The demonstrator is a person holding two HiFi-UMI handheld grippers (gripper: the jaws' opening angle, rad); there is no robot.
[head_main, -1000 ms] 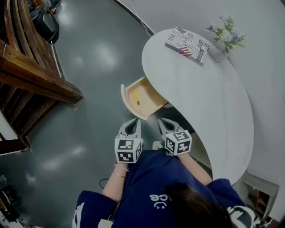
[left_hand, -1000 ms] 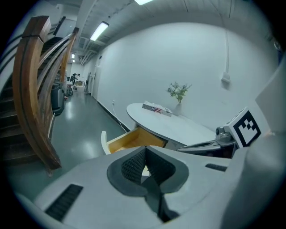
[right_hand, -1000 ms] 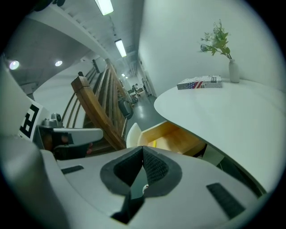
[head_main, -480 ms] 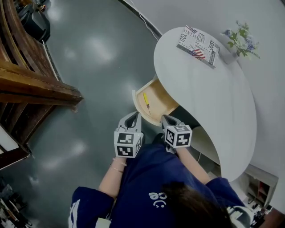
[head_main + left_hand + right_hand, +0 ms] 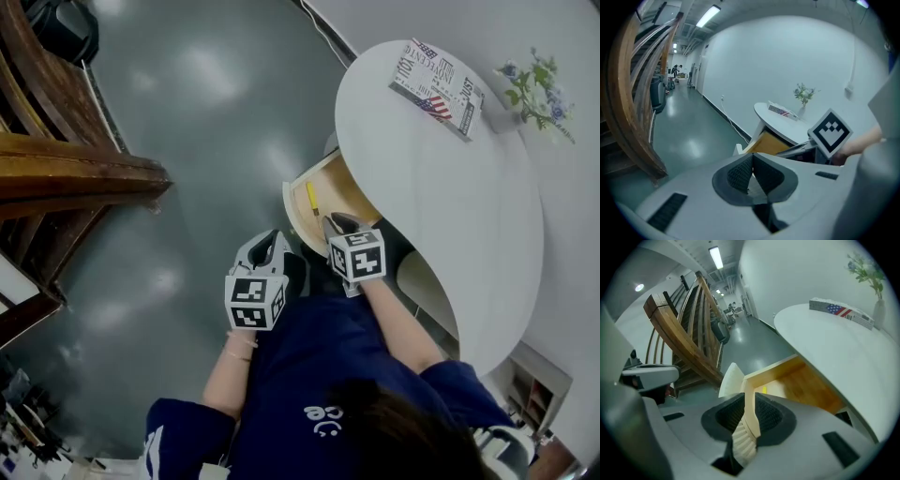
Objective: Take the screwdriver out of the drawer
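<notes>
Under the rim of the white table: we see the drawer pulled out, with its wooden inside showing.
Screwdriver: it is yellow and lies on the drawer's floor, close to the drawer's pale front. No gripper touches it.
Right gripper: we hold it at the drawer's near edge, pointing down. Its jaws are apart and have just been opening. The drawer's pale wall shows in the gap between them. We cannot tell if the pads touch it.
Left gripper: we hold it just beside the drawer, out over the grey floor. Its jaws are pressed together with nothing between them.
Table top: it covers the back part of the drawer.
Book: it lies on the table top, well beyond the drawer.
Flowers: they stand past the book, farthest from the drawer.
Wooden stairs: they are well apart from the drawer, across the floor.
</notes>
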